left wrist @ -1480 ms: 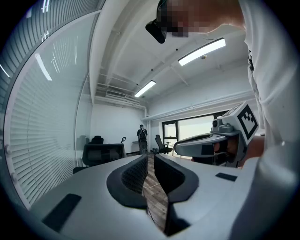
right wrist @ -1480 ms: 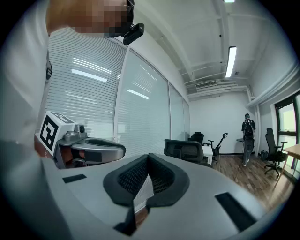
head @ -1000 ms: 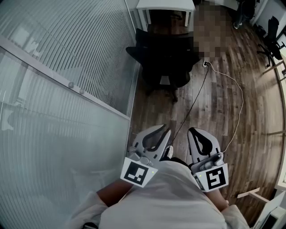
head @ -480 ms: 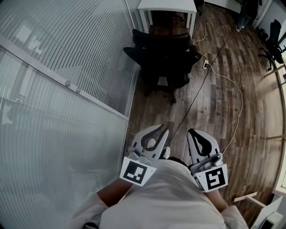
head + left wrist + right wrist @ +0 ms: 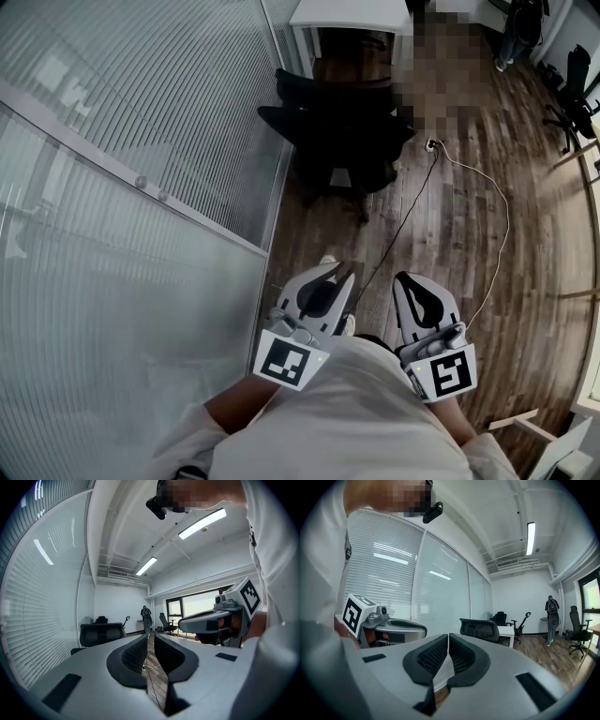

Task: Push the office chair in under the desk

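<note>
Head view finds us well back from the desk [image 5: 349, 13], the chair [image 5: 342, 127] pulled out just in front of it, left gripper [image 5: 339, 274] a crack open and empty, right gripper [image 5: 411, 276] closed on nothing; we judge the cable [image 5: 405, 216] snaking from near the desk could foul a caster during the push.

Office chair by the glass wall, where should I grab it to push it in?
Probably the top edge of the backrest of the office chair, from your side: its back faces you, and the white desk stands just beyond.
</note>
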